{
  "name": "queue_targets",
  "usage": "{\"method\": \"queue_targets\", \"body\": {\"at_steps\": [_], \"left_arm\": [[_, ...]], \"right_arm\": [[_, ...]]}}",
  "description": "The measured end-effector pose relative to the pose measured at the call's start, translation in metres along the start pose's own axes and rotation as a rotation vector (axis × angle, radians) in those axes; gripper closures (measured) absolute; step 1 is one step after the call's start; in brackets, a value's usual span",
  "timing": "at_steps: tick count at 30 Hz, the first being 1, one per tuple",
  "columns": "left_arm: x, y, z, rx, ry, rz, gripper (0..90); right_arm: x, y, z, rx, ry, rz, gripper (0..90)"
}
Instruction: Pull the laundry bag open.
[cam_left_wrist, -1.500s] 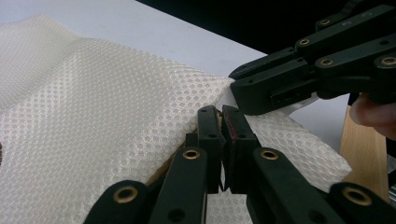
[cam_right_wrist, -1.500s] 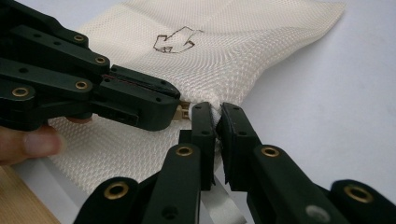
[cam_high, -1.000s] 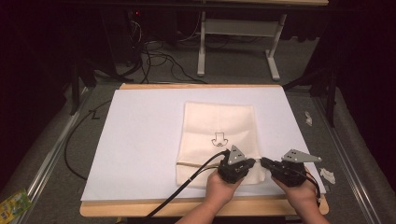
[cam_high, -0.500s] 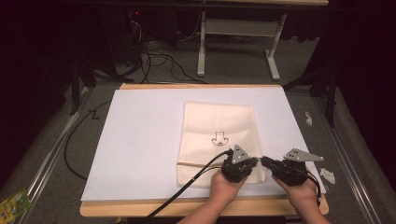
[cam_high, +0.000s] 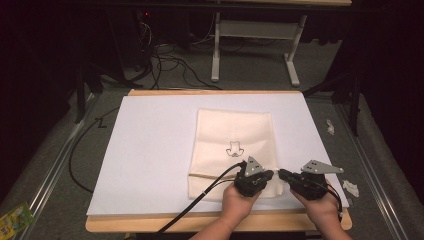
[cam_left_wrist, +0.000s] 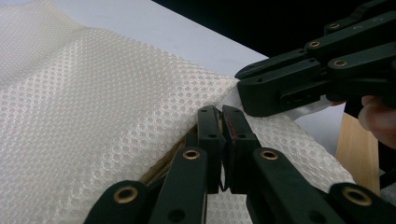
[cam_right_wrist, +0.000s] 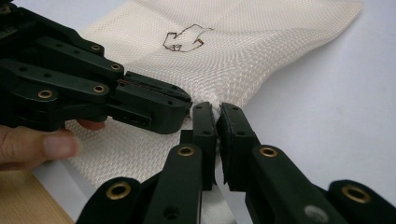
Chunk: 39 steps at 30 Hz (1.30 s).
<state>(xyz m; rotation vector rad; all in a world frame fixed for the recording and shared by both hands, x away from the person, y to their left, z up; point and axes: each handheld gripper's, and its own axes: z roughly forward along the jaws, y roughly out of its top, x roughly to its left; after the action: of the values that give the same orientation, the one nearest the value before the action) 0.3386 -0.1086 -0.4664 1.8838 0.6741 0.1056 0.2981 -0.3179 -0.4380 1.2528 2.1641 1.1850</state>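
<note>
Dark room; wooden table (cam_high: 150, 93) covered by white sheet (cam_high: 150, 145). Cream mesh bag (cam_high: 232, 135), rectangular, perforated weave, small outline print, laid flat at sheet centre-right. Left gripper (cam_high: 265, 176) jaws pressed together on bag's near corner fabric. Right gripper (cam_high: 283, 173) jaws likewise nearly closed, pinching same corner edge.

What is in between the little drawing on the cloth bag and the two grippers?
Just bare cream mesh of the cloth bag. The high view shows nothing between the drawing and the left hand-held gripper or right hand-held gripper.
</note>
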Motion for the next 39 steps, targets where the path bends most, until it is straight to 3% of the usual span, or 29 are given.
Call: {"method": "queue_targets", "body": {"at_steps": [4, 11, 13, 14, 16, 19, 22, 27, 31, 34, 36, 38, 39], "left_arm": [[0.002, 0.002, -0.002, 0.003, -0.011, -0.017, 87.9], [0.006, 0.001, -0.004, -0.005, -0.050, -0.059, 88.0], [0.005, 0.000, -0.004, 0.001, -0.053, -0.047, 87.8], [0.004, -0.002, -0.004, 0.000, -0.050, -0.025, 87.8], [0.003, -0.002, -0.004, 0.007, -0.049, -0.022, 87.7], [0.005, -0.002, -0.002, 0.029, -0.037, -0.047, 87.4], [0.005, -0.002, -0.002, 0.038, -0.034, -0.043, 87.4], [0.003, -0.006, 0.002, 0.065, -0.033, -0.034, 87.3], [0.005, -0.006, 0.001, 0.075, -0.033, -0.032, 87.3], [0.005, -0.006, 0.001, 0.075, -0.033, -0.034, 87.3], [0.006, -0.004, 0.000, 0.074, -0.035, -0.047, 87.5], [0.010, -0.004, -0.003, 0.076, -0.010, -0.068, 87.6], [0.010, -0.004, -0.003, 0.076, -0.010, -0.068, 87.6]], "right_arm": [[0.001, 0.001, -0.001, -0.015, 0.008, 0.013, 87.4], [0.004, 0.002, -0.005, -0.023, 0.006, -0.007, 87.7], [0.003, 0.002, -0.004, -0.017, 0.007, -0.005, 87.1], [0.001, 0.001, -0.003, -0.015, 0.018, 0.012, 86.3], [-0.002, -0.001, -0.002, -0.020, 0.036, 0.026, 85.2], [-0.005, -0.002, 0.003, -0.028, 0.043, 0.062, 81.3], [-0.008, -0.003, 0.007, -0.024, 0.059, 0.096, 78.1], [-0.010, -0.004, 0.012, -0.014, 0.065, 0.111, 75.9], [-0.010, -0.004, 0.015, 0.011, 0.081, 0.102, 86.5], [-0.008, -0.003, 0.015, 0.015, 0.074, 0.073, 88.0], [-0.004, -0.001, 0.013, 0.013, 0.050, 0.052, 88.5], [0.001, 0.001, 0.008, -0.011, -0.008, 0.024, 89.1], [0.001, 0.001, 0.008, -0.011, -0.008, 0.024, 89.1]]}}
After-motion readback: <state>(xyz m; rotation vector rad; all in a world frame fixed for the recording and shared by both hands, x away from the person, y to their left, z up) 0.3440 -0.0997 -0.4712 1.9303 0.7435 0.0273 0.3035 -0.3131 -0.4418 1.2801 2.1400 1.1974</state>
